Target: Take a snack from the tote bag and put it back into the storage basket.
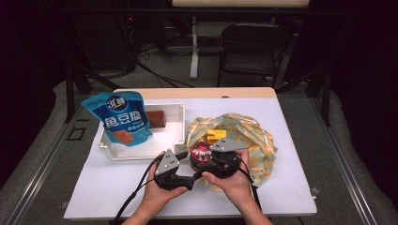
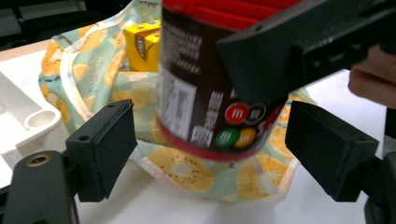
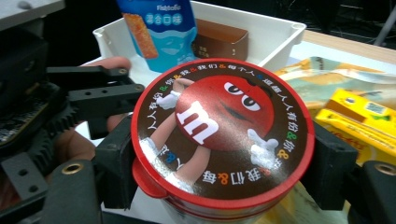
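The right gripper [image 1: 202, 159] is clamped on an M&M's can [image 3: 219, 140], its two black jaws pressing the can's opposite sides just under the lid. The can is a round cylinder with a brown wrapper and a glossy red lid; the lid shows the red M&M character with a white "m" on its chest, ringed by small Chinese characters in several colours. On the wrapper, in the left gripper view, sit red, brown, green and orange candy discs [image 2: 238, 126] and a white panel of fine print too blurred to read. The can is held near the front edge of the white table [image 1: 291, 187], above the near edge of a crumpled fabric bag [image 1: 256, 140] printed with orange slices on pale green.

The left gripper [image 1: 180, 161] stands wide, its blocky matte jaws either side of the can's lower end without touching it.

A yellow carton [image 1: 217, 136] lies in the bag's mouth. Toward the back left corner, a white plastic tray [image 1: 176, 124] with rounded corners holds a brown box [image 1: 157, 118] and a shiny blue pouch [image 1: 119, 117] bearing large white Chinese lettering and the word "Fishtofu".
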`<action>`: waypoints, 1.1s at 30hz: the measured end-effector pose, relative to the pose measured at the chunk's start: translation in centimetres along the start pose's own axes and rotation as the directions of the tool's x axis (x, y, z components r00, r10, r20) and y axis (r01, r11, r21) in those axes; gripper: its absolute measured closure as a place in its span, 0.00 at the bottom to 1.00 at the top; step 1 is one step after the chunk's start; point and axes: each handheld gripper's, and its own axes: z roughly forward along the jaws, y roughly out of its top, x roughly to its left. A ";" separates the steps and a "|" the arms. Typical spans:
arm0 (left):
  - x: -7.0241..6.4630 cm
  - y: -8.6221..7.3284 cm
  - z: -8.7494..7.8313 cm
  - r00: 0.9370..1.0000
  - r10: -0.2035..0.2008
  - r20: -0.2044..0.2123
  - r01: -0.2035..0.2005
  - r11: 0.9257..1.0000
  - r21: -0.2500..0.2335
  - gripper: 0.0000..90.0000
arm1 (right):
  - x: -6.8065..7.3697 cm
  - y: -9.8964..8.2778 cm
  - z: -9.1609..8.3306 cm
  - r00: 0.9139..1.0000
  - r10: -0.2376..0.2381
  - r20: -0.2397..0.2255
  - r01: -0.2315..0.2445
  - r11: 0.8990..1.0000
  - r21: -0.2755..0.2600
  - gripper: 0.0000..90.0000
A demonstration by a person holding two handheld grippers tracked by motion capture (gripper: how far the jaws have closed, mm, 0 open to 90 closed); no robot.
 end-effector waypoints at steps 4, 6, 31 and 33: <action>-0.1 0.0 0.1 1.000 0.006 0.027 -0.006 1.000 0.000 0.20 | 0.5 0.0 0.3 1.000 -0.005 -0.017 0.005 1.000 0.004 0.28; -0.1 0.0 0.1 1.000 0.009 0.028 -0.009 1.000 0.001 0.21 | 0.8 -0.1 0.4 1.000 -0.006 -0.023 0.006 1.000 0.003 0.28; 0.7 0.1 -0.4 1.000 -0.022 0.010 0.022 1.000 -0.008 0.29 | 1.1 0.0 0.5 0.991 0.014 -0.131 -0.017 0.999 -0.028 0.21; 1.0 0.1 -0.6 0.999 -0.030 0.028 0.031 0.999 -0.009 0.29 | 1.0 0.2 0.2 0.989 0.014 -0.145 -0.022 0.998 -0.052 0.19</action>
